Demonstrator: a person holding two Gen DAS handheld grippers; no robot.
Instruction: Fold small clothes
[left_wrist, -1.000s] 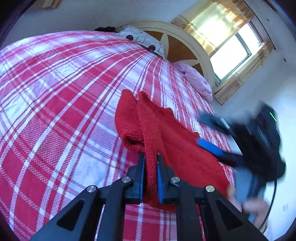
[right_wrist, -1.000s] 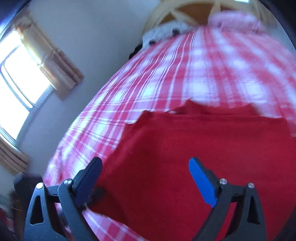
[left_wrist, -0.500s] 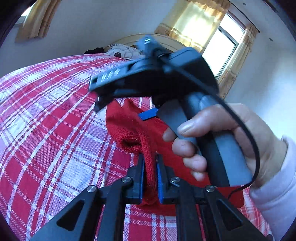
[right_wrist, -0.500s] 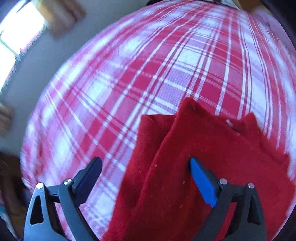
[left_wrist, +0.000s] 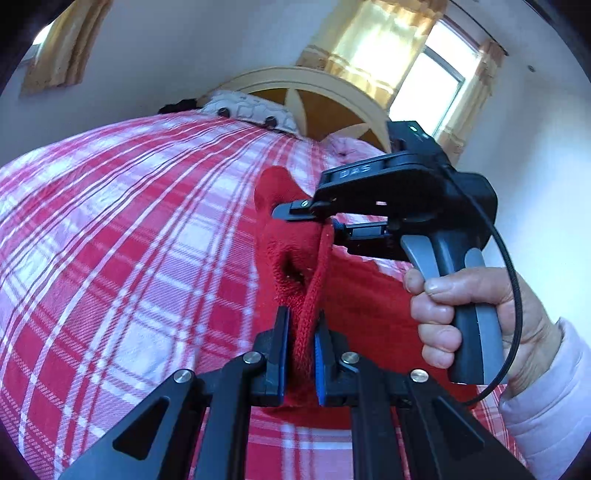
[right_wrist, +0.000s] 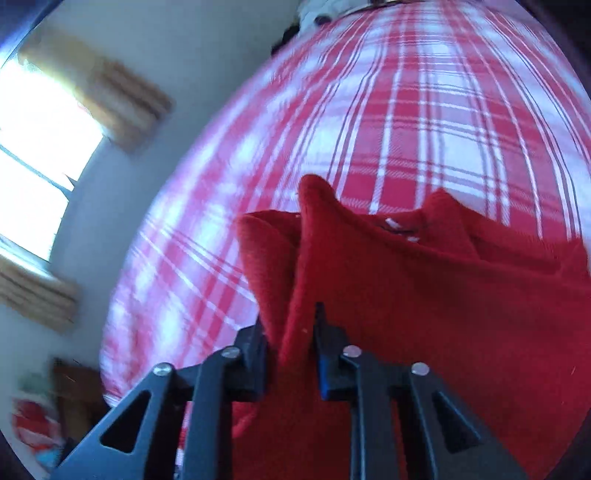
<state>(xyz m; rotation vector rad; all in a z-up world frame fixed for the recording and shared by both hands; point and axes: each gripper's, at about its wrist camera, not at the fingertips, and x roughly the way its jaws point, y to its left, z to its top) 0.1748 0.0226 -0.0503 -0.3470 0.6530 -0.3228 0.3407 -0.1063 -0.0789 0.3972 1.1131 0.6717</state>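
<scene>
A small red knitted garment (left_wrist: 365, 295) lies partly lifted on a red and white checked bed (left_wrist: 129, 240). My left gripper (left_wrist: 301, 328) is shut on a thick knitted edge of it near the front. My right gripper (right_wrist: 290, 326) is shut on another fold of the same garment (right_wrist: 424, 295), farther up the edge. In the left wrist view the right gripper (left_wrist: 314, 216) shows as a black tool held in a hand, its fingers pinched on the cloth. The cloth stretches between the two grips and stands up in a ridge.
A cream and wood headboard (left_wrist: 306, 99) and pillows (left_wrist: 243, 110) stand at the far end of the bed. Windows with yellow curtains (left_wrist: 417, 62) are on the walls. Dim furniture (right_wrist: 55, 406) stands beside the bed at the lower left of the right wrist view.
My right gripper was open a second ago and swung over the garment. It has now closed on a fold of the red cloth. My left gripper has kept its hold.
</scene>
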